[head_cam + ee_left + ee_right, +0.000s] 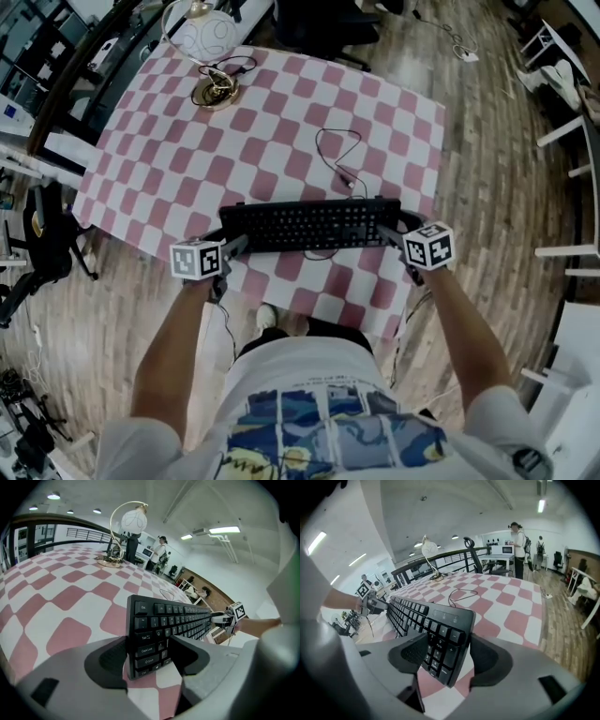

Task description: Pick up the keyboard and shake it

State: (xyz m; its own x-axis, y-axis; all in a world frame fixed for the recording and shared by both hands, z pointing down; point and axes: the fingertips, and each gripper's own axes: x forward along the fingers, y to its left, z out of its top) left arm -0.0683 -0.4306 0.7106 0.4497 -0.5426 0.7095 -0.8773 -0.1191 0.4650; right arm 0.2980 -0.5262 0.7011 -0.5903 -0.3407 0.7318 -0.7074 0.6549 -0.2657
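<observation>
1. Your left gripper [149,641] is clamped across the keyboard's [309,225] left end, and your right gripper [449,644] pinches its right end.
2. Its long axis runs hand to hand, crosswise before you, at the checked tablecloth's [262,141] near edge.
3. It's black and slim, and its cable [339,155] trails away.

keyboard [309,225] along table's [281,141] near edge, lamp [202,42] behind (far-left corner)

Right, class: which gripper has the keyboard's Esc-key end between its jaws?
The left gripper: the keyboard's Tab and Caps Lock keys sit between its jaws; the right gripper has the number-pad end.
</observation>
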